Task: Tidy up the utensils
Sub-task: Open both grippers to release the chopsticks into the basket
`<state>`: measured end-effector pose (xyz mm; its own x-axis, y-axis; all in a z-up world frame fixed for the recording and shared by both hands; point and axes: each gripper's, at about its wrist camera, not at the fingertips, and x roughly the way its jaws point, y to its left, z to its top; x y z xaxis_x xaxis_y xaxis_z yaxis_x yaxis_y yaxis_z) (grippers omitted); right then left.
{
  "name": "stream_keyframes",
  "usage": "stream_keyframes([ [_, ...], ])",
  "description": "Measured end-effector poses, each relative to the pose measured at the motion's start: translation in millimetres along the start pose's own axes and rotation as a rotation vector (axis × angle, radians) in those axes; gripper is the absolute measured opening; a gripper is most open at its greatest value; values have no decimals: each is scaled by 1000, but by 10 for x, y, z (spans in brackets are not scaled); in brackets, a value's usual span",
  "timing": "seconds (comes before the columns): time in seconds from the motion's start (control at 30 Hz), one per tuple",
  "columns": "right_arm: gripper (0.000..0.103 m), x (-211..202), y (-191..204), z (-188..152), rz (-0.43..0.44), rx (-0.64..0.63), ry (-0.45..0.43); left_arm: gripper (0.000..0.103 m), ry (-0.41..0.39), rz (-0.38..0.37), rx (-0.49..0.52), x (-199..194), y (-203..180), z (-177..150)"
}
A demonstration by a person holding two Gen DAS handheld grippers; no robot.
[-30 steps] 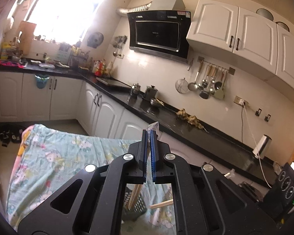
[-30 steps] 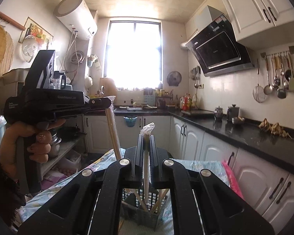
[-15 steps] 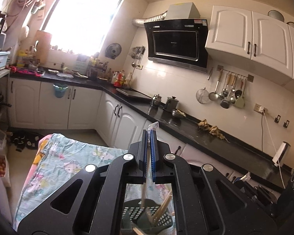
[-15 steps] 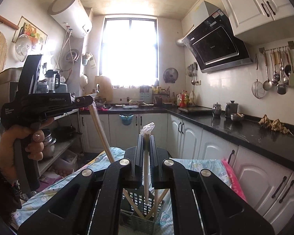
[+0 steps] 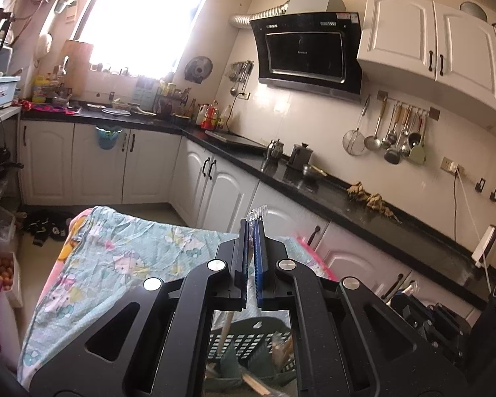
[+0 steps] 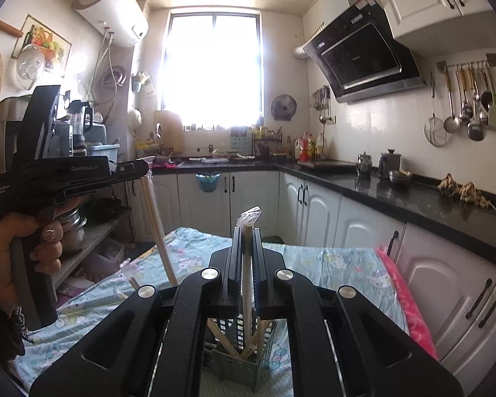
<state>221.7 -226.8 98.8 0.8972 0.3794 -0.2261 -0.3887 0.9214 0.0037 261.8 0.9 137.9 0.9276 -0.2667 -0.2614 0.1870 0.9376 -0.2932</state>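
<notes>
Both the left gripper (image 5: 251, 228) and right gripper (image 6: 247, 236) clenched wrapped chopsticks (image 6: 247, 284) over the grey utensil basket (image 6: 238, 369) — best lowered upright, tips inside, before letting go.

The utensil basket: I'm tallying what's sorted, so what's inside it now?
In the utensil basket, several wooden chopsticks stand leaning. The right gripper covers its top, so the count stays unclear.
</notes>
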Motion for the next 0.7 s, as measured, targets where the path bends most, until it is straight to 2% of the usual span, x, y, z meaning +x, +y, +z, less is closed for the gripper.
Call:
stream_keyframes([
  [0.27,6,162,-4,-183,-24,31,93,1,82,5,9,150,67,-292],
  [0.3,8,180,5,-213,-31,28,111,1,101,6,10,167,78,-328],
  [0.37,22,184,6,-240,-36,30,126,1,130,11,12,180,100,-391],
  [0.4,29,171,6,-255,-37,35,127,4,138,13,15,173,108,-416],
  [0.43,29,169,1,-259,-35,38,130,7,144,13,19,166,111,-435],
  [0.5,31,142,3,-280,-38,42,138,24,154,17,22,138,129,-463],
  [0.63,42,38,18,-297,-44,35,137,39,166,15,29,42,145,-495],
  [0.7,48,-8,24,-302,-46,32,135,51,165,17,28,-33,149,-498],
])
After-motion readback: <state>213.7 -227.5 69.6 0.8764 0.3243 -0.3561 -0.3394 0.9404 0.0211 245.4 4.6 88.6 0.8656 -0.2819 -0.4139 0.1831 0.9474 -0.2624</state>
